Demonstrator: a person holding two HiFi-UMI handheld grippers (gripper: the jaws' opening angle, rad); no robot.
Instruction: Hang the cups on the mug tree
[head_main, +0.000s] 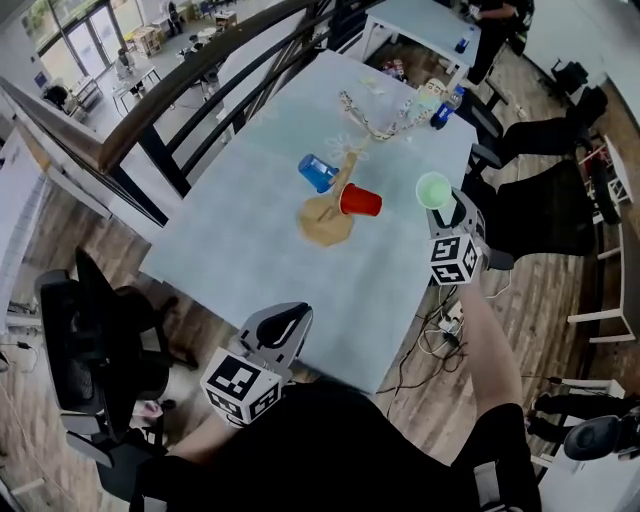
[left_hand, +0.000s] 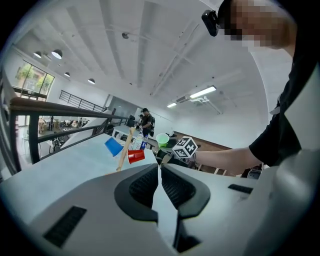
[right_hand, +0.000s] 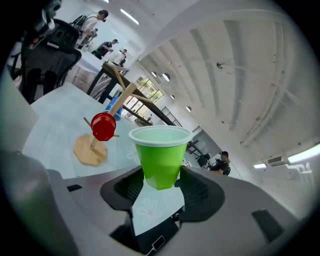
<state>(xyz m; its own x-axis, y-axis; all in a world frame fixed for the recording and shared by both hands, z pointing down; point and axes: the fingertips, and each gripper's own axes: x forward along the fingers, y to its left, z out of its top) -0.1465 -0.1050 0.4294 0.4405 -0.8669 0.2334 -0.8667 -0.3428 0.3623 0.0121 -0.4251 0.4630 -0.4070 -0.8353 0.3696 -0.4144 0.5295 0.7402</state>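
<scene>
A big pale blue-green table (head_main: 230, 250) fills the middle of the head view. On it stands a wooden mug tree with a round flat base (head_main: 325, 222).

The left gripper (left_hand: 159, 172) is low by the near edge of the table. Its jaws are pressed together with nothing in them. The right gripper (right_hand: 161, 182) is up in the air by the right edge of the table. Its jaws are clamped on the bottom part of a bright green plastic cup (right_hand: 160, 155). So this cup is off the table, a little way to the right of the tree.

The step now looks like taking the green cup to the tree. To do it well, the person should pick a bare peg. Then they should tip the cup onto its side, so its open mouth faces the peg, and slide it on gently. Only then should the jaws let go.

A red plastic cup (head_main: 360, 201) and a blue plastic cup (head_main: 317, 172) already hang sideways on the tree. The green cup sits mouth up and looks empty. The inside of the other two cannot be seen.
</scene>
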